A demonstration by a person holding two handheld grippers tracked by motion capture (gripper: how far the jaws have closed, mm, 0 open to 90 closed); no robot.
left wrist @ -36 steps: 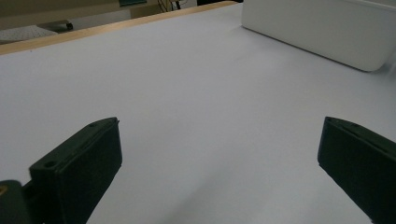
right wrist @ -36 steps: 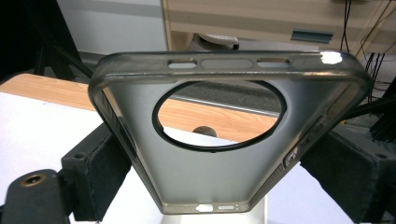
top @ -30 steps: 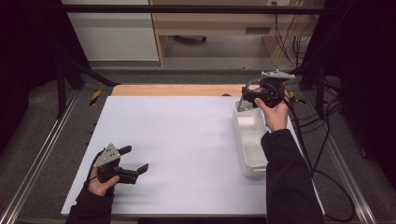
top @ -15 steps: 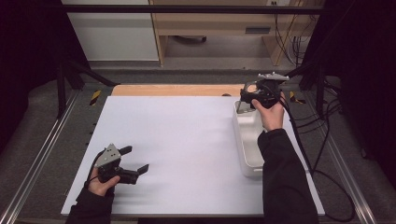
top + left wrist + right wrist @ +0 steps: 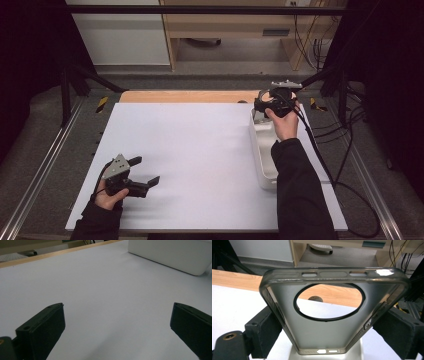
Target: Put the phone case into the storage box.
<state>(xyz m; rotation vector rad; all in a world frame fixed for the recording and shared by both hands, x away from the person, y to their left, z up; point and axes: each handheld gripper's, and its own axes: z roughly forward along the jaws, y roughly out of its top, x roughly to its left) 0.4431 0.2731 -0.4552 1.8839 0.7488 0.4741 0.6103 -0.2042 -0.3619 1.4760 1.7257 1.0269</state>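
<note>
My right gripper (image 5: 263, 106) hangs above the far end of the white bin (image 5: 263, 152), shut on a translucent grey phone case (image 5: 329, 327). In the right gripper view the case stands between the two black jaws, its round camera opening facing me, its long sides pressed by the pads (image 5: 265, 326). The case shows as a small grey shape (image 5: 260, 114) under the hand in the high view. My left gripper (image 5: 145, 171) rests low over the white table near its front left corner, jaws wide apart, nothing between them; its pads (image 5: 42, 327) frame bare table.
The white tabletop (image 5: 190, 150) has a wooden strip (image 5: 185, 96) along its far edge. The white bin (image 5: 172, 253) lies along the right side. Black cables (image 5: 330, 160) trail from the right gripper over the table's right edge. Metal rails run down both sides.
The right gripper has lifted slightly and shifted a little toward the far end of the bin with the case. The left gripper has stayed put.
</note>
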